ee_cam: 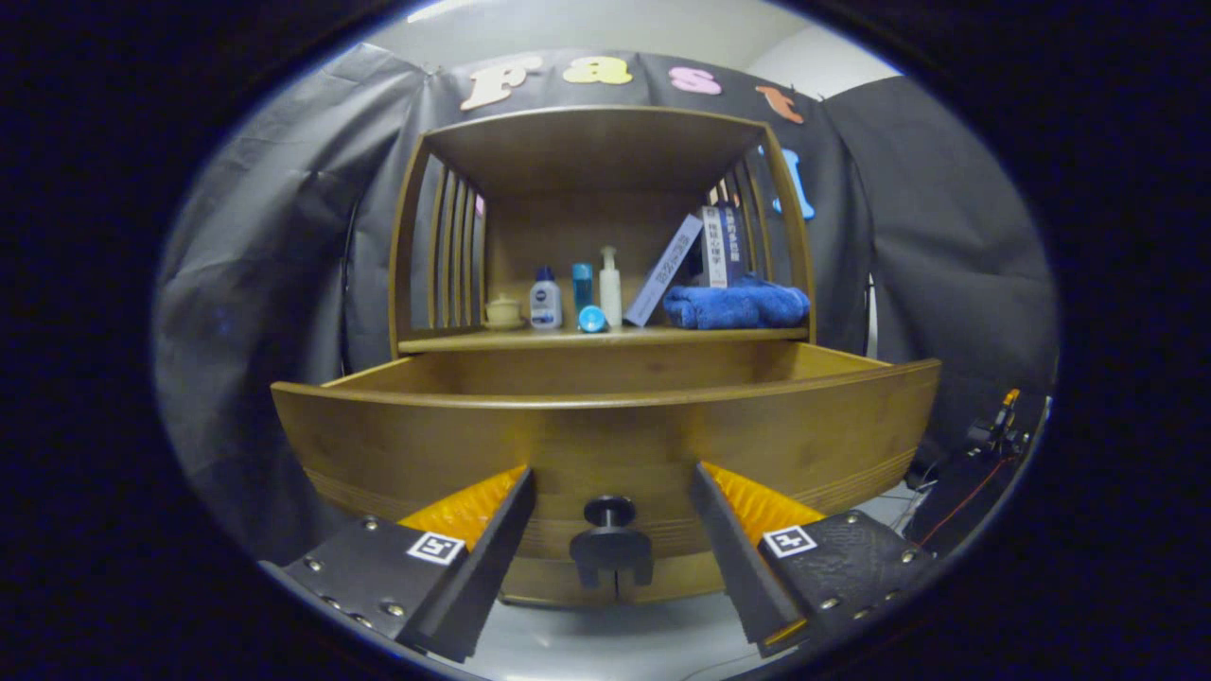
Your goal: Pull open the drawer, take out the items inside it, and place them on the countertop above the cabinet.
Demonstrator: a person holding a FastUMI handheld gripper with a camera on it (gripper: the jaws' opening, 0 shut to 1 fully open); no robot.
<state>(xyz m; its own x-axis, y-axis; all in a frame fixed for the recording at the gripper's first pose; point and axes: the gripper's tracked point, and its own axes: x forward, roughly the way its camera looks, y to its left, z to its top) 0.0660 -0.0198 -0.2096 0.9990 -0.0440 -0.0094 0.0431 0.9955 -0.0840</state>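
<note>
Gripper (pixel 610 530) fingers stand spread wide, one to each side of the drawer knob (pixel 609 512), touching neither the knob nor the drawer front. The drawer (pixel 473 445) is already pulled out from the cabinet, its curved wooden front just ahead of the fingertips and its rim level with the camera, so what lies inside is hidden behind the front panel.

Judging by its look, the drawer is stiff, solid wood that slides rather than flexes; the small round knob is the natural place to hold it, though opening seems largely done. Whatever sits inside cannot be judged for weight or softness from here, so the next move likely calls for lifting the gripper above the rim to look in.

The gripper points level and square at the drawer front, held low and centred on the knob.

Above the drawer, the countertop (pixel 492 339) inside the slatted shelf frame already carries a small cup (pixel 502 311), a white bottle (pixel 545 301), a blue tube (pixel 583 284), a pump bottle (pixel 610 288), leaning books (pixel 665 270) and a folded blue towel (pixel 736 305). Free room shows mainly along its front edge.
</note>
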